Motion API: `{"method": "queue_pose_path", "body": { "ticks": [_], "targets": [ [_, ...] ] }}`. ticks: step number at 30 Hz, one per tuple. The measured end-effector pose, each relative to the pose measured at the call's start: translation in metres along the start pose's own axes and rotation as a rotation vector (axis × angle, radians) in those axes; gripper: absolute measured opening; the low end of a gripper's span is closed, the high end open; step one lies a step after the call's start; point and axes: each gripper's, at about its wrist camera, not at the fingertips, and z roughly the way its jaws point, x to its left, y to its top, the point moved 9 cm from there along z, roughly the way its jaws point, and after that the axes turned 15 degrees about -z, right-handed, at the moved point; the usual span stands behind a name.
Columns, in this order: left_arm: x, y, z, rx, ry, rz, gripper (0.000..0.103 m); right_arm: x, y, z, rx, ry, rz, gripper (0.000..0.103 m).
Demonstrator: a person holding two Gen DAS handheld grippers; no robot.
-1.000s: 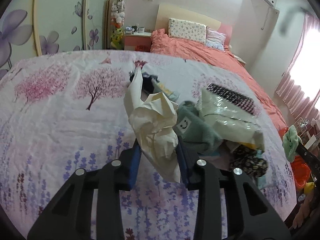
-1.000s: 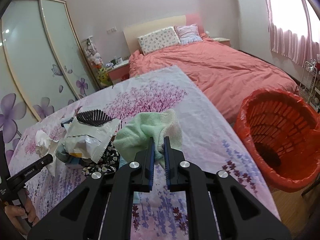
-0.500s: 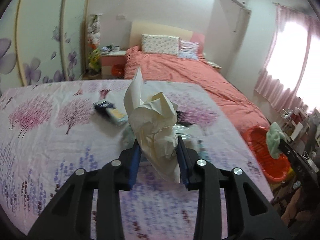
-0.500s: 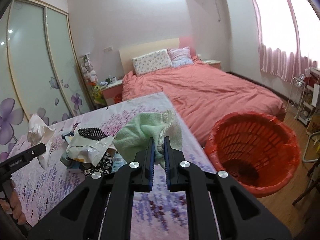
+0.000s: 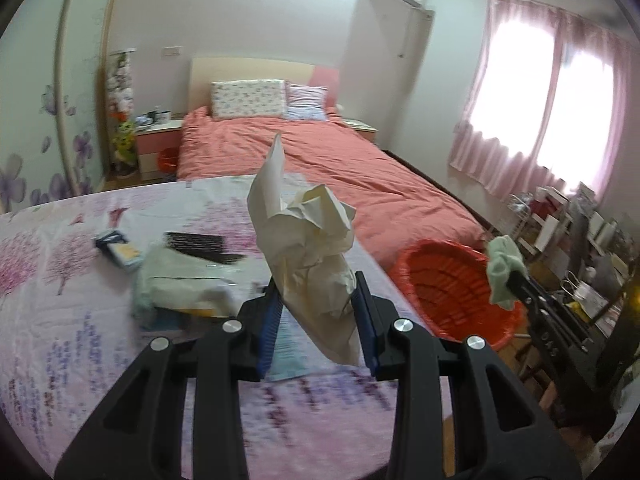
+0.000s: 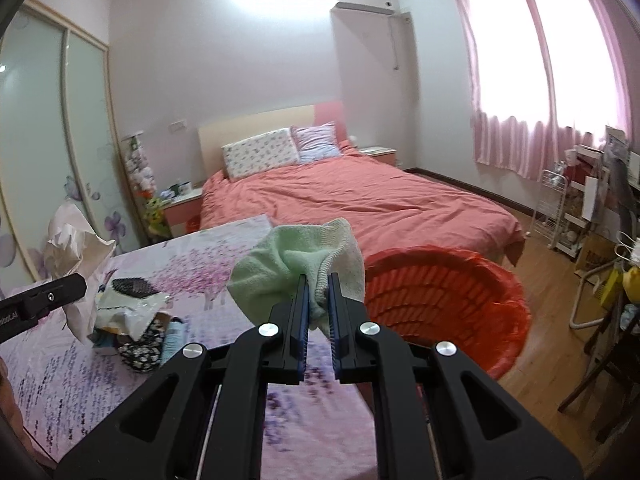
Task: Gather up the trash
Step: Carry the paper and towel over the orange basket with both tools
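Gripping crumpled paper (image 5: 316, 256), red basket (image 5: 444, 276) beside table edge (image 5: 372, 256)

Black left gripper (image 5: 318, 318), blue pads (image 5: 267, 320), silver screws (image 5: 233, 325)

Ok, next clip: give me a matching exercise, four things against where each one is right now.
Things:
1. crumpled paper
2. green cloth
3. red basket
4. black comb

Places:
A. on the floor beside the flowered sheet
B. lying on the litter pile on the flowered sheet
C. pinched in the right gripper
D. clamped in the left gripper

Pairs: 1-D, 2-C, 3-A, 4-B
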Motion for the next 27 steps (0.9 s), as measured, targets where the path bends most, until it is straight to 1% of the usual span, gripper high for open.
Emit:
{"method": "queue_pose_path", "body": {
  "ticks": [7, 14, 18, 25, 27],
  "targets": [
    [-0.048, -0.016, 0.018, 0.039, -0.086, 0.023, 0.035, -0.040, -0.008, 0.001, 0.001, -0.059, 0.061, 0.009],
    [-0.097, -0.041, 0.050, 0.110, -0.163, 0.069, 0.035, -0.071, -0.022, 0.017, 0.028, -0.092, 0.123, 0.009],
    [-0.127, -0.054, 0.073, 0.148, -0.199, 0.103, 0.035, -0.086, -0.029, 0.026, 0.039, -0.097, 0.157, 0.009],
    [-0.163, -0.076, 0.112, 0.216, -0.237, 0.153, 0.035, -0.109, -0.038, 0.042, 0.060, -0.086, 0.231, 0.009],
    [-0.167, -0.081, 0.122, 0.230, -0.243, 0.166, 0.035, -0.115, -0.040, 0.047, 0.065, -0.083, 0.250, 0.009]
  ]
}}
